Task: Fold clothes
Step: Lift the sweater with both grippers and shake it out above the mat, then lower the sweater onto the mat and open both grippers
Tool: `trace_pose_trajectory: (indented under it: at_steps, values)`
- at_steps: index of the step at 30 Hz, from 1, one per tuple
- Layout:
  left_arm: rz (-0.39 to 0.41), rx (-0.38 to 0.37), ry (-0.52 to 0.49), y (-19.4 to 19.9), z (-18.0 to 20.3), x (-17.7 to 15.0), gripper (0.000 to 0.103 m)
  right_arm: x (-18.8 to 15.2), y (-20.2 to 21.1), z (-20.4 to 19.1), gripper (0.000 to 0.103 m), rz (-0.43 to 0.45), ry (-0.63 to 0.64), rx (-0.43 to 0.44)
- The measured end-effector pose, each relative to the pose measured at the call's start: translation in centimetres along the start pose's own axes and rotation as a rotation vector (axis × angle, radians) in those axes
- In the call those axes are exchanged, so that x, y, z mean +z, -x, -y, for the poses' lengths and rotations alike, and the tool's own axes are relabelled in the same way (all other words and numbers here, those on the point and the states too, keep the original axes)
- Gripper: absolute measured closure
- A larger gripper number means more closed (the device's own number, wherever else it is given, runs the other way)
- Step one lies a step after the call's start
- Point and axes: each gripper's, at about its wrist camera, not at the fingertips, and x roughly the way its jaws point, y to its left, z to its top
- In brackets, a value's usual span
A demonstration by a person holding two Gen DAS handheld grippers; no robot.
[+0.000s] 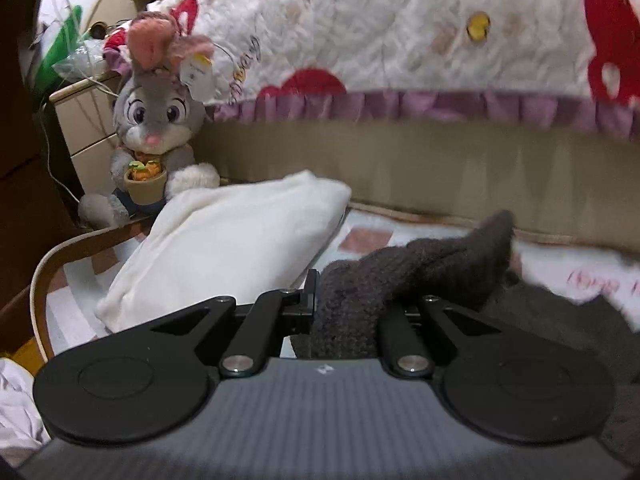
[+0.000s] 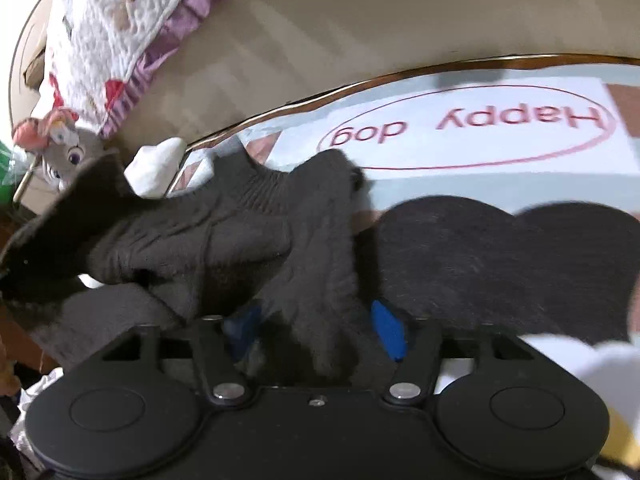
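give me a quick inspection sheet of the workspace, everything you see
surface: pale printed bed sheet with a red "Happy dog" oval.
job's things: dark grey-brown knitted garment, partly lifted, the rest lying flat on the sheet.
clutter: folded cream fleece blanket; grey plush rabbit holding a carrot pot; white quilt with red patches and purple frill.
grippers: left gripper and right gripper each shut on a bunch of the garment.
cables: thin white cord by the beige drawer unit.
surroundings: tan padded bed frame.
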Motion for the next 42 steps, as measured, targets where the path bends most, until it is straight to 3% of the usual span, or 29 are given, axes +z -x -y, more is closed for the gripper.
trace_pose_trajectory:
  at_steps: [2,4,5,6,7,12,14,16,19,23,28,32,34,36,37,38,40,41,42]
  values:
    - [-0.011,-0.031,0.023,-0.3,-0.3,0.0,0.097,0.7,-1.7,-0.2,0.019,-0.009,-0.020,0.004]
    - [-0.014,-0.049,0.041,-0.5,-0.6,0.2,0.097,0.8,-0.1,-0.9,0.018,0.034,0.019,-0.018]
    - [-0.011,-0.045,0.033,-0.5,-0.7,0.2,0.097,0.9,0.8,-1.3,0.023,0.055,0.039,-0.029]
    - [-0.007,-0.035,0.021,-0.4,-0.7,0.1,0.097,1.0,1.6,-1.7,0.038,0.076,0.058,-0.041]
    - [-0.009,-0.026,0.006,-0.4,-0.6,0.1,0.097,1.0,2.4,-2.0,0.091,0.098,0.078,-0.052]
    - [0.005,-0.023,-0.021,0.0,-0.2,0.1,0.097,1.4,6.5,-3.9,0.095,0.204,0.177,-0.108]
    - [-0.009,-0.058,-0.130,0.7,1.4,0.7,0.097,1.5,8.2,-4.6,0.096,0.247,0.216,-0.130]
    - [0.015,-0.114,-0.220,2.6,3.7,1.8,0.097,1.7,9.8,-5.3,0.096,0.290,0.256,-0.153]
    - [0.064,-0.253,-0.228,5.6,6.4,4.2,0.097,1.9,12.3,-6.3,0.097,0.352,0.312,-0.187]
    - [0.228,-0.267,-0.316,10.5,11.3,9.1,0.097,0.9,18.4,-5.6,0.098,0.398,0.287,-0.243]
    - [0.441,-0.308,-0.374,17.6,17.2,15.0,0.097,-1.4,26.1,-5.7,0.099,0.517,0.268,-0.322]
    - [0.473,-0.404,-0.385,20.5,22.7,16.6,0.097,-3.9,31.1,-4.0,0.098,0.590,0.245,-0.514]
    - [0.417,-0.473,-0.396,19.9,26.5,16.1,0.097,-5.4,33.5,-1.8,0.098,0.615,0.175,-0.603]
    - [0.320,-0.554,-0.439,17.9,31.3,14.2,0.090,-6.9,34.3,2.4,0.098,0.571,0.057,-0.679]
    - [0.254,-0.582,-0.470,16.4,33.8,12.6,0.074,-7.7,34.2,5.0,0.098,0.523,-0.006,-0.723]
    - [0.185,-0.604,-0.503,14.9,36.3,10.8,0.048,-8.2,32.9,8.3,0.093,0.403,-0.053,-0.776]
    - [0.035,-0.576,-0.601,12.3,39.9,6.7,0.044,-9.6,30.2,14.7,0.084,0.207,-0.191,-0.852]
    - [-0.042,-0.553,-0.645,11.3,41.1,4.6,0.045,-10.1,29.0,17.5,0.084,0.121,-0.247,-0.873]
    - [-0.084,-0.548,-0.649,10.9,41.0,2.9,0.045,-10.4,29.2,18.8,0.082,0.121,-0.295,-0.894]
